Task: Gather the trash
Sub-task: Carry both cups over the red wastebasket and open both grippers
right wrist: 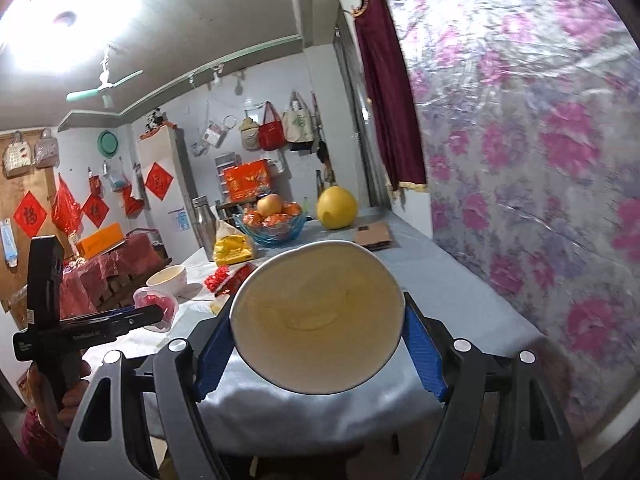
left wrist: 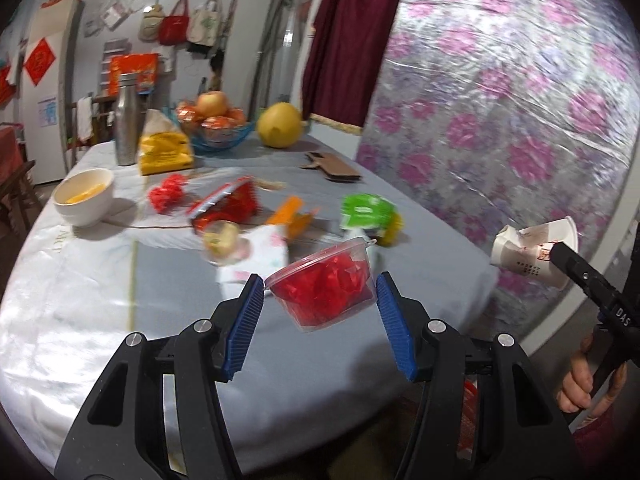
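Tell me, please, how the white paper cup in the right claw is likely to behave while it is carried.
The paper cup already looks crumpled at its base in the left wrist view, so it probably crushes easily. It appears empty, so likely very light. The right claw grips its thin wall, which may flex and slip if squeezed harder.

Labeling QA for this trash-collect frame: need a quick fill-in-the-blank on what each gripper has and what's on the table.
1. The left gripper holds a clear plastic cup stuffed with ____ wrapping.
2. The right gripper grips a crumpled white ____ cup.
3. The blue glass bowl on the table contains ____.
4. The steel bottle stands ____.

Missing words: red; paper; fruit; upright
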Tool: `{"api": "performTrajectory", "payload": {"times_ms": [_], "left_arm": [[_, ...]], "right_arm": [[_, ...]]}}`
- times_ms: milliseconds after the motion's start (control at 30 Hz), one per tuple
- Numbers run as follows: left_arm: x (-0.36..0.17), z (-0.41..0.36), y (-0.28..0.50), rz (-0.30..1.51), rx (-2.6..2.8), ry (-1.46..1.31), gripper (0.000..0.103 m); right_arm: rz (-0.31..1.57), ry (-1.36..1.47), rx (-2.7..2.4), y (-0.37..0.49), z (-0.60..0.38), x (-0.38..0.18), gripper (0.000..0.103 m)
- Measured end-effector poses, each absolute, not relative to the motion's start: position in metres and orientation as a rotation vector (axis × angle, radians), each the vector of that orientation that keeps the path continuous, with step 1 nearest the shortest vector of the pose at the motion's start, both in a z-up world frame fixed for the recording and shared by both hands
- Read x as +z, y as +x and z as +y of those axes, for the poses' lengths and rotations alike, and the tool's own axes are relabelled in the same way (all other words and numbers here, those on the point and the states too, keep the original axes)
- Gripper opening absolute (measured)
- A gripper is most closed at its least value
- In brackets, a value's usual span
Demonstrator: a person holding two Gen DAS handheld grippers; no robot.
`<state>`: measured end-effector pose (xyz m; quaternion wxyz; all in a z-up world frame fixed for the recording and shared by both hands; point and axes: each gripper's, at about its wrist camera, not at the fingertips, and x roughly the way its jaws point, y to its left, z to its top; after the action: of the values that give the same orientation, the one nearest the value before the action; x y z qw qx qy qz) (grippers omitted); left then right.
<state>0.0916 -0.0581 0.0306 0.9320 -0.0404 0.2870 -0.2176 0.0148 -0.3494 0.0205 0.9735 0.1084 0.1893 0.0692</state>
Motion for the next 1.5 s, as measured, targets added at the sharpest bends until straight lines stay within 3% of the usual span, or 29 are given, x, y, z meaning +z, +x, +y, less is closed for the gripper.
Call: {"api": "performTrajectory", "payload": {"times_ms": [467,933,1200,1500], "left_arm": [[-0.004,-0.170,0.065,0.688,-0.655,0.055,0.057],[-0.072,-0.267,0.056,0.873,-0.842,0.178,0.057],[-0.102,-0.323,0.050,0.950,-0.926,0.277,0.057],[-0.116,-0.358,0.038,0.977,-0.986,0.352,0.057]], "right_arm": [[0.505,0.270,-0.040,-0.028,-0.432,-0.034,0.076],[0.764,0.322,-0.192,-0.041,-0.487,-0.135,0.076],[0.916,0.418,-0.192,-0.041,-0.512,-0.192,0.082],[0.839,0.539,-0.238,-0.059,-0.544,-0.188,0.082]]}}
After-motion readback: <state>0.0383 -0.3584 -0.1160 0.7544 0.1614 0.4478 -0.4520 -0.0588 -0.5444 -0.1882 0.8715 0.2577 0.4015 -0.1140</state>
